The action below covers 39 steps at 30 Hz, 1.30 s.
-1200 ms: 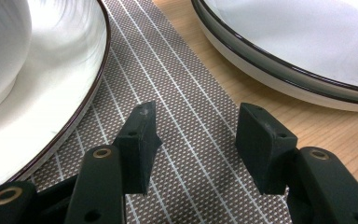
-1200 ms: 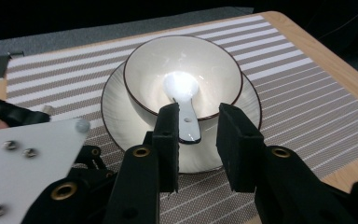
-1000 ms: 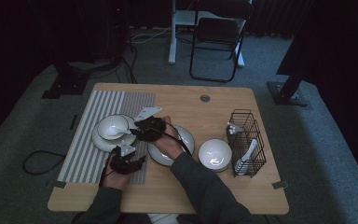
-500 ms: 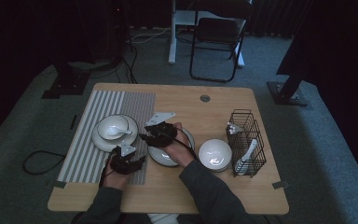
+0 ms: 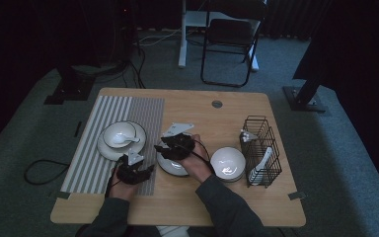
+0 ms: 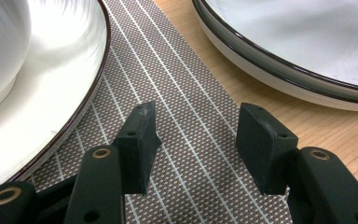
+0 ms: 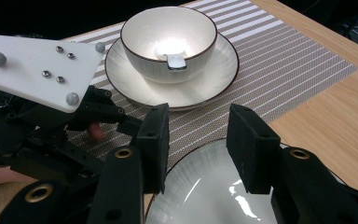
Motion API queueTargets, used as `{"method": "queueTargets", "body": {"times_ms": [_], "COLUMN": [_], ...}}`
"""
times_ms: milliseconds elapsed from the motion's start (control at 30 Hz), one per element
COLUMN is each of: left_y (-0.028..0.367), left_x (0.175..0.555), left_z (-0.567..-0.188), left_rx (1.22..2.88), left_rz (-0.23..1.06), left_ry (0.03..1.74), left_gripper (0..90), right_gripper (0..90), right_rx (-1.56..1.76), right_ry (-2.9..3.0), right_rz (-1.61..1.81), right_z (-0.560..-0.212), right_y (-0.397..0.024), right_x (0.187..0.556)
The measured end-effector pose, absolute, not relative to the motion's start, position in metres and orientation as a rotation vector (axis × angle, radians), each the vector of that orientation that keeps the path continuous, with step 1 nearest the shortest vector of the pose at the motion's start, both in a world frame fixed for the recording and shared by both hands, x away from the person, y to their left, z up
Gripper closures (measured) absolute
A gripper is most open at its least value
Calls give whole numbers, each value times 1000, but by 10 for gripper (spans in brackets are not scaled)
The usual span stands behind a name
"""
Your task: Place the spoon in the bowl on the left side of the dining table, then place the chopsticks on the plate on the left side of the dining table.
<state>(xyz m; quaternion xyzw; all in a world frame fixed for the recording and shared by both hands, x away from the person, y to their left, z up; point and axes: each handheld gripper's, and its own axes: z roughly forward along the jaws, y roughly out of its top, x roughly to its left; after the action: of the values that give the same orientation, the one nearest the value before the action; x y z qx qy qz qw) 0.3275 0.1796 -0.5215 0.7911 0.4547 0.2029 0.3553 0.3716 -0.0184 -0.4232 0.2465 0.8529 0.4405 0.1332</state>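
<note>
Over the plate (image 7: 205,196), cut off below, right gripper (image 7: 198,135) jaws just widening, empty; left gripper (image 6: 196,140) jaws apart, empty.

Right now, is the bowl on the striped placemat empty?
No, in the right gripper view the bowl on its saucer holds a white spoon.

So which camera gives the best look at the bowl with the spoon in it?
The right gripper view: the bowl sits whole on its plate, spoon inside. The high view shows the bowl small and dim. The left gripper view catches just a white curve of its side.
</note>
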Motion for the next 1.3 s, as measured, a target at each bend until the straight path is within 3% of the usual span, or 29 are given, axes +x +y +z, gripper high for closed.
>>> {"method": "queueTargets", "body": {"times_ms": [1300], "left_y": [180], "left_x": [325], "left_z": [-511], "left_rx": [2033], "left_rz": [574], "left_ry": [1160], "left_gripper": [492], "right_gripper": [552], "right_rx": [744], "right_ry": [2430], "right_rz": [1267], "right_z": [-433], "right_y": [-47], "right_x": [336]}}
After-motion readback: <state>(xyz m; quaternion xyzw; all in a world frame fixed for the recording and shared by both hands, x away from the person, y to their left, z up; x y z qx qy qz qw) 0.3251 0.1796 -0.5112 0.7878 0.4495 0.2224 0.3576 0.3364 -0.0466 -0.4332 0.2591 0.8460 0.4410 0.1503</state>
